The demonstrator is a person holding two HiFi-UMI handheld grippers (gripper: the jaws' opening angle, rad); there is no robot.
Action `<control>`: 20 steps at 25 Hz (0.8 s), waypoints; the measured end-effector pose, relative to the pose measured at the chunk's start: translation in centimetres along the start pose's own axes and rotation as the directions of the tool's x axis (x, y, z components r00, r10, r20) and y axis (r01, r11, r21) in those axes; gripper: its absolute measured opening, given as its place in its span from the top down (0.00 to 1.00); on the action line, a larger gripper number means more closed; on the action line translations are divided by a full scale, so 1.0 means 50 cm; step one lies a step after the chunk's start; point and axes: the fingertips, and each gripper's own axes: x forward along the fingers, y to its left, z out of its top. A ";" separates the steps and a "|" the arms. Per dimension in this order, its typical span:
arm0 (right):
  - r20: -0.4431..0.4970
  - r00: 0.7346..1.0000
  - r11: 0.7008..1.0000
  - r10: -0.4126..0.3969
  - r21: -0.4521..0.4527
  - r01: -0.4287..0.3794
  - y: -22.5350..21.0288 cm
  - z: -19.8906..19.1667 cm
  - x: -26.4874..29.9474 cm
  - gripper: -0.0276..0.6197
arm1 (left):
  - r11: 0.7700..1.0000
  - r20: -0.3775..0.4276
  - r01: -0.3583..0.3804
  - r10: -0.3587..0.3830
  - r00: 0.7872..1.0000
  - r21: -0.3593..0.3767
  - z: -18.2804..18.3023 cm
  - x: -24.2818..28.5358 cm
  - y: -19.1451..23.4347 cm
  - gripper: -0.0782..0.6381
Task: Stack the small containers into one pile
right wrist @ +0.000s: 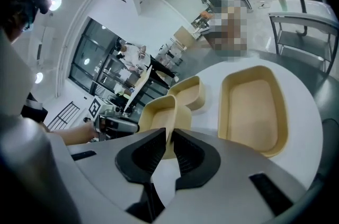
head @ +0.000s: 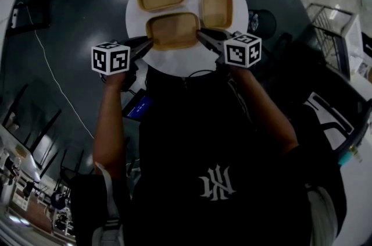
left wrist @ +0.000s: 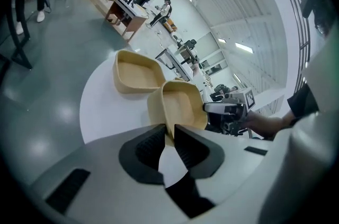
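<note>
Head view: your left gripper (head: 151, 41) and right gripper (head: 199, 34) sit at opposite ends of the nearest shallow tan container (head: 173, 29).
Gripper views: both sets of fingers (left wrist: 151, 146) pinch its rim.

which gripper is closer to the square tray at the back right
Right. The right gripper clamps the right rim of the front tray, just short of the square tray; the left gripper clamps the opposite rim, a whole tray further away.
</note>
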 end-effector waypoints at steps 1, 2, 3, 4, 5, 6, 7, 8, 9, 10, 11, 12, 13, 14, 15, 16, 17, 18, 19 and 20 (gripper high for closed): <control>0.010 1.000 1.000 0.001 -0.008 -0.001 0.004 0.011 -0.001 0.85 | 1.000 0.007 0.000 0.000 1.000 0.008 0.010 -0.004 -0.002 0.81; 0.017 1.000 1.000 0.002 -0.017 -0.002 0.008 0.021 -0.002 0.85 | 1.000 0.012 -0.001 0.001 1.000 0.016 0.019 -0.008 -0.003 0.81; 0.023 1.000 1.000 0.004 -0.025 -0.003 0.012 0.030 -0.001 0.85 | 1.000 0.016 -0.003 0.003 1.000 0.022 0.026 -0.011 -0.003 0.81; 0.026 1.000 0.999 0.004 -0.033 -0.003 0.016 0.038 -0.001 0.85 | 1.000 0.019 -0.005 0.005 1.000 0.027 0.032 -0.015 -0.002 0.81; 0.028 1.000 0.999 0.005 -0.039 -0.004 0.020 0.044 0.000 0.85 | 1.000 0.023 -0.006 0.005 1.000 0.029 0.037 -0.018 -0.002 0.81; 0.031 1.000 0.999 0.006 -0.044 -0.005 0.024 0.051 0.001 0.85 | 1.000 0.026 -0.004 0.003 1.000 0.029 0.041 -0.021 -0.002 0.81; 0.034 0.999 0.999 0.007 -0.048 -0.006 0.027 0.058 0.002 0.85 | 1.000 0.029 -0.001 0.000 1.000 0.028 0.045 -0.023 -0.002 0.81; 0.038 0.999 0.999 0.008 -0.051 -0.006 0.030 0.065 0.004 0.85 | 1.000 0.032 0.002 -0.003 0.999 0.027 0.050 -0.027 -0.001 0.81; 0.042 0.999 0.999 0.009 -0.053 -0.007 0.032 0.073 0.007 0.85 | 1.000 0.036 0.002 -0.003 0.999 0.028 0.056 -0.031 0.001 0.81; 0.046 0.999 0.999 0.010 -0.054 -0.008 0.035 0.081 0.010 0.85 | 1.000 0.041 0.001 -0.003 0.999 0.031 0.063 -0.035 0.003 0.81; 0.051 0.999 0.999 0.011 -0.054 -0.008 0.037 0.089 0.012 0.85 | 0.999 0.044 0.001 -0.003 0.999 0.033 0.069 -0.038 0.005 0.81; 0.055 0.998 0.998 0.010 -0.055 -0.007 0.039 0.096 0.015 0.85 | 0.999 0.046 0.002 -0.003 0.999 0.035 0.074 -0.041 0.007 0.81; 0.058 0.998 0.998 0.009 -0.058 -0.006 0.040 0.103 0.018 0.85 | 0.999 0.047 0.003 -0.005 0.999 0.037 0.080 -0.044 0.009 0.81; 0.060 0.998 0.998 0.008 -0.061 -0.004 0.041 0.110 0.022 0.85 | 0.999 0.049 0.004 -0.006 0.999 0.039 0.086 -0.047 0.011 0.81; 0.063 0.998 0.998 0.006 -0.064 -0.002 0.042 0.116 0.025 0.85 | 0.999 0.051 0.005 -0.007 0.999 0.040 0.093 -0.050 0.014 0.81; 0.065 0.998 0.998 0.004 -0.067 0.000 0.042 0.123 0.029 0.85 | 0.999 0.055 0.006 -0.009 0.998 0.041 0.100 -0.052 0.017 0.81; 0.068 0.998 0.998 0.002 -0.068 0.002 0.042 0.129 0.033 0.85 | 0.999 0.059 0.008 -0.010 0.998 0.042 0.108 -0.054 0.020 0.81; 0.071 0.997 0.998 0.000 -0.069 0.005 0.041 0.135 0.036 0.85 | 0.999 0.061 0.009 -0.012 0.998 0.043 0.116 -0.055 0.023 0.81; 0.074 0.997 0.998 -0.002 -0.068 0.007 0.040 0.142 0.039 0.85 | 0.999 0.061 0.010 -0.013 0.998 0.045 0.123 -0.055 0.026 0.81; 0.078 0.997 0.998 -0.004 -0.066 0.009 0.039 0.149 0.042 0.85 | 0.999 0.059 0.012 -0.015 0.998 0.048 0.129 -0.056 0.030 0.81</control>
